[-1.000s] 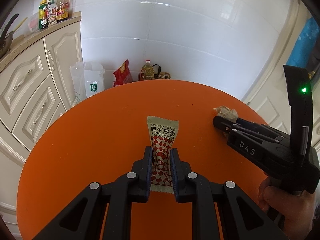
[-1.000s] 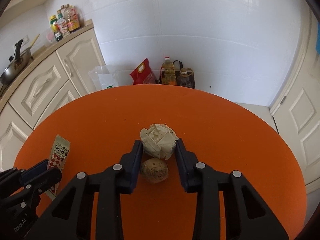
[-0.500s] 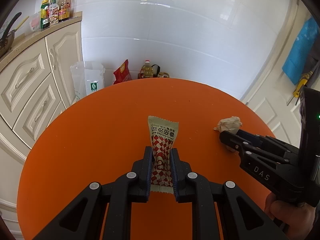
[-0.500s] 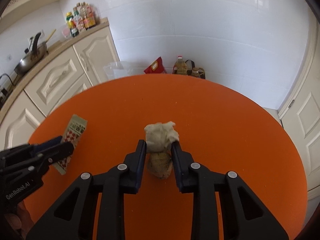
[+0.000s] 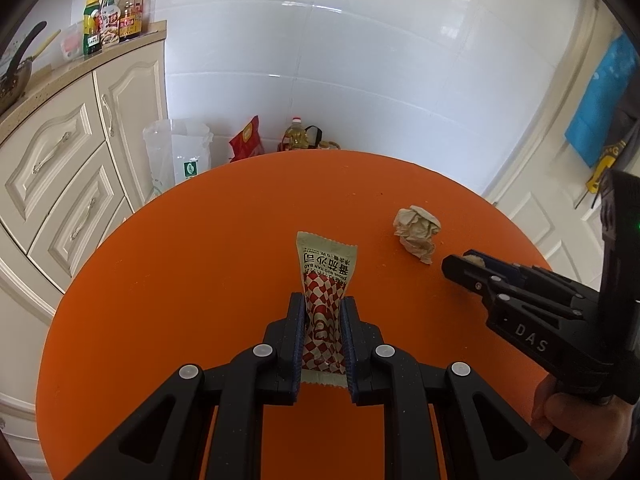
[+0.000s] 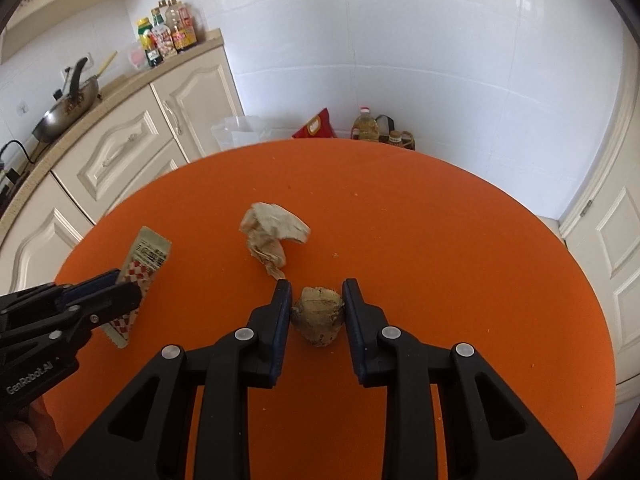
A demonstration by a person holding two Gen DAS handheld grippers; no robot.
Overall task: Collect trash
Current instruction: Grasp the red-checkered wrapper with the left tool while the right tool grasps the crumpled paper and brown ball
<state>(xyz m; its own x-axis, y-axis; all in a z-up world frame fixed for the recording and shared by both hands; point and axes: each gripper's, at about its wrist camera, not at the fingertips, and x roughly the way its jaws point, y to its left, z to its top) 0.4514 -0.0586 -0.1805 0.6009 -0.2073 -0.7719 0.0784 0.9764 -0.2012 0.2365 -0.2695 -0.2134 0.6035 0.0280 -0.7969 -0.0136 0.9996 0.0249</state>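
On a round orange table (image 5: 168, 280) in a white-tiled kitchen, the left gripper (image 5: 322, 312) pinches a checked sachet (image 5: 325, 280) lettered "HAN BAO", the right gripper (image 6: 316, 300), marked "DAS", clamps a brown lump (image 6: 318, 314), and crumpled paper (image 6: 270, 236) lies just beyond its fingertips.

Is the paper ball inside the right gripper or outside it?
Outside: the paper ball lies on the table, beyond the right gripper.

On the round orange tabletop (image 6: 440, 240), the crumpled beige paper wad (image 6: 272, 236) lies between the checkered sauce sachet (image 6: 140, 268) (left) and brown lumpy scrap (image 6: 318, 314).

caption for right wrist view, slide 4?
Right gripper shut on a brown lump over the orange table; crumpled paper lies beyond.
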